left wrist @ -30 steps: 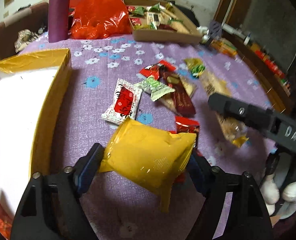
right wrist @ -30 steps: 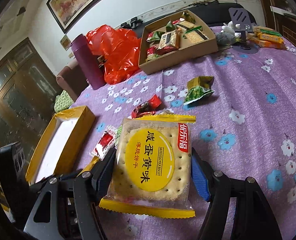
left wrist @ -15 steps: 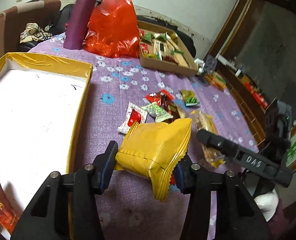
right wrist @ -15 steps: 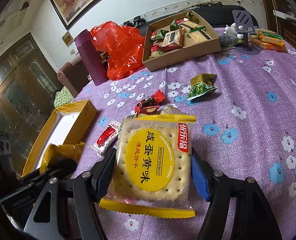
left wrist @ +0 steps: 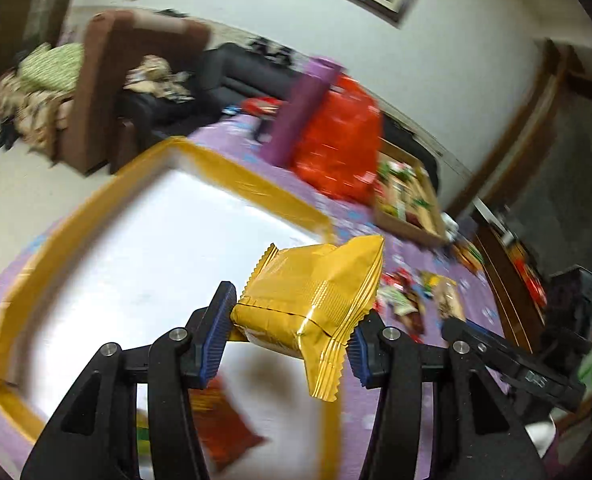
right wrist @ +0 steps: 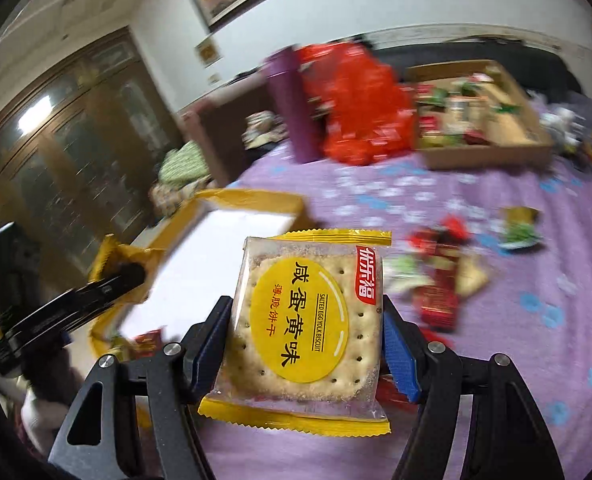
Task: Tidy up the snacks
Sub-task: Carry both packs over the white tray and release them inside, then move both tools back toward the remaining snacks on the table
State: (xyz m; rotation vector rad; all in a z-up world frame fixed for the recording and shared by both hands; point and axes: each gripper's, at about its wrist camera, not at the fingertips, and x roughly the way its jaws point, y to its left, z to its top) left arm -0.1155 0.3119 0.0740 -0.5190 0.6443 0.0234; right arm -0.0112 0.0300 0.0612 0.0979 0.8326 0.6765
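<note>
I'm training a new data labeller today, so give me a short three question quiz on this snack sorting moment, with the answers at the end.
1. True or false: the left gripper holds its yellow snack packet over the gold-rimmed box.
2. What English words are printed on the biscuit packet in the right gripper?
3. Which stands next to the red plastic bag? A) a purple bottle B) a green kettle C) a white mug

Key
1. True: the packet is clamped between the pads, with the box's white floor beneath it.
2. "Salted Egg Yolk Biscuit".
3. A
</note>
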